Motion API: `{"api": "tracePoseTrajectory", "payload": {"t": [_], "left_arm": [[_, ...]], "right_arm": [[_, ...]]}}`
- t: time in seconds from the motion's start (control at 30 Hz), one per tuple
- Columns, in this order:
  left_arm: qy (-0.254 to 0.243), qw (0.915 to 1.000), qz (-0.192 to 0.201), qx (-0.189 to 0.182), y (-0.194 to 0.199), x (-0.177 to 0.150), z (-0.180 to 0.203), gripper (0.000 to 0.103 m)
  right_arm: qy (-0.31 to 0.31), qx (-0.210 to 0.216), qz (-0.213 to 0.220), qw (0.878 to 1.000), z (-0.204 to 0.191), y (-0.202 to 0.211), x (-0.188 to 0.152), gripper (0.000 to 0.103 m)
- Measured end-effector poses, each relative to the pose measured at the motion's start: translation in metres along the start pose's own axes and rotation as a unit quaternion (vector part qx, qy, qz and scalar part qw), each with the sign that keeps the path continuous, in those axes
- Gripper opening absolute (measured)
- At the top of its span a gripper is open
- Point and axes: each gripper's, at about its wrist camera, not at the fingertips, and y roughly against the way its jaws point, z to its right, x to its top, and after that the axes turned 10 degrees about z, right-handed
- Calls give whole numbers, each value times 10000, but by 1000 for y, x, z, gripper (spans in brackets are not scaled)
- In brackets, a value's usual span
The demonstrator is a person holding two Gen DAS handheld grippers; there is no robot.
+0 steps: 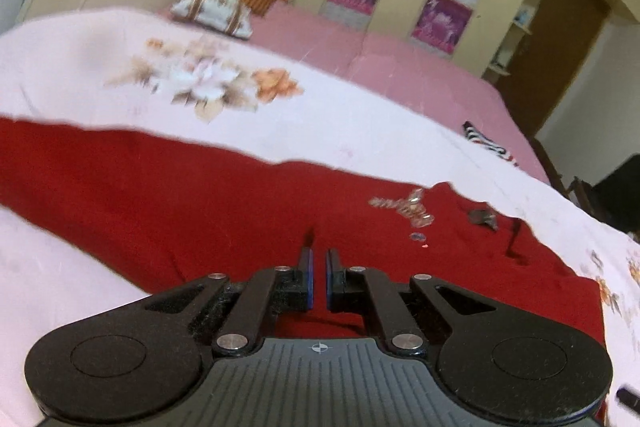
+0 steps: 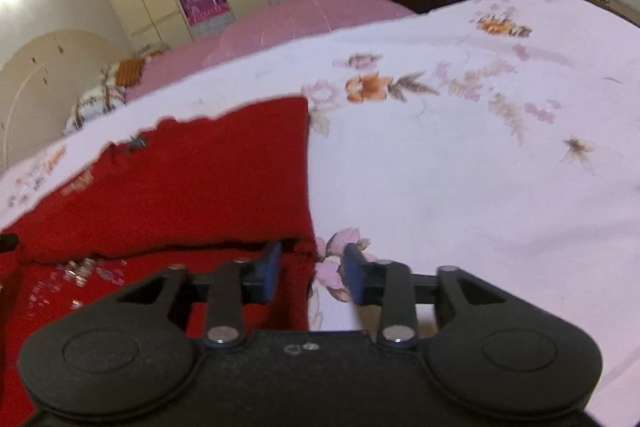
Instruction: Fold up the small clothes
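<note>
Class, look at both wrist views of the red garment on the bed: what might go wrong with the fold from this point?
1. The left gripper has its jaws nearly closed over the red garment; whether it holds cloth is unclear, so a lift may slip.
2. The right gripper is open astride the garment's edge and might also pinch the floral sheet.
3. The sequin decoration could snag on a finger.
</note>
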Motion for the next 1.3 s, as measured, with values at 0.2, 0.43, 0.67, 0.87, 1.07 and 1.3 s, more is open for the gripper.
{"api": "tracePoseTrajectory", "payload": {"t": [0.2,0.43,0.67,0.87,1.07,1.3], "left_arm": [[-237,9990,-219,-306,-18,-9,29,4],[-250,9988,-424,-84,-43,-27,24,4],[-502,9982,-309,-59,-42,-32,31,4],[-670,9974,-265,-39,-41,-32,35,4],[-732,9969,-281,42,-44,-31,37,3],[-736,9965,-391,48,-33,-34,39,4]], "right_arm": [[-246,59,16,9997,3,-35,23,42],[-579,172,-167,9980,4,-95,41,42],[-777,538,-245,9952,3,-134,47,32],[-3,66,544,9985,-17,-104,51,8],[970,-581,384,9928,-34,-123,32,9],[956,-19,689,9930,-52,-76,37,26]]}}
